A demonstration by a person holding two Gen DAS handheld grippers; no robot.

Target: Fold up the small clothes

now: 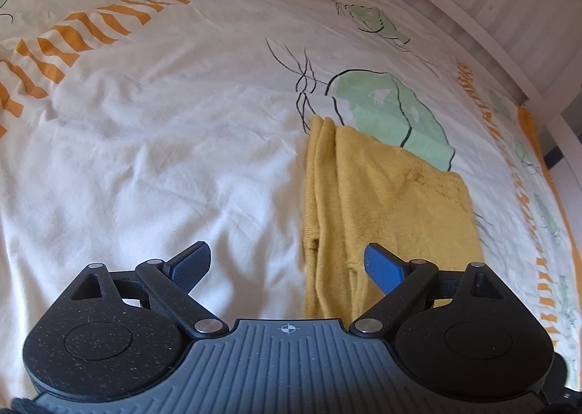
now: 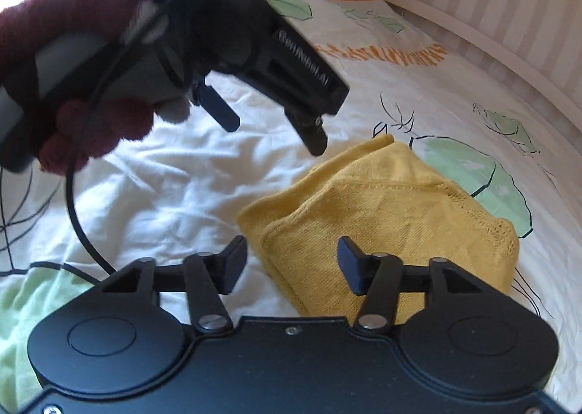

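On the bed (image 1: 145,159), toward its right side, lies one small yellow knit top (image 1: 385,196). It looks folded into a tidy, long block with layers stacked on each other, so most of the folding seems done. Its left edge shows a few soft ridges where layers bunch up, and one far corner sticks out in a little point. The near end looks a bit thicker and lumpy, so it may need one more fold or a little pat to make it flat. I cannot see any other clothes waiting, so I cannot tell if more are left to fold. The top is warm mustard yellow, with fine ribs in the knit and a line of small holes like a seam across it. It rests partly on a big green leaf (image 1: 393,108) drawn on the white sheet, which also has orange stripes (image 1: 94,25). The left tool (image 1: 289,265) hangs just above the near end of the top with its blue pads wide apart, holding nothing. The right tool (image 2: 291,261) is over the near corner of the top, with its pads partly apart and nothing pinched between them. A hand in a fuzzy dark red glove (image 2: 72,94) holds the left tool.
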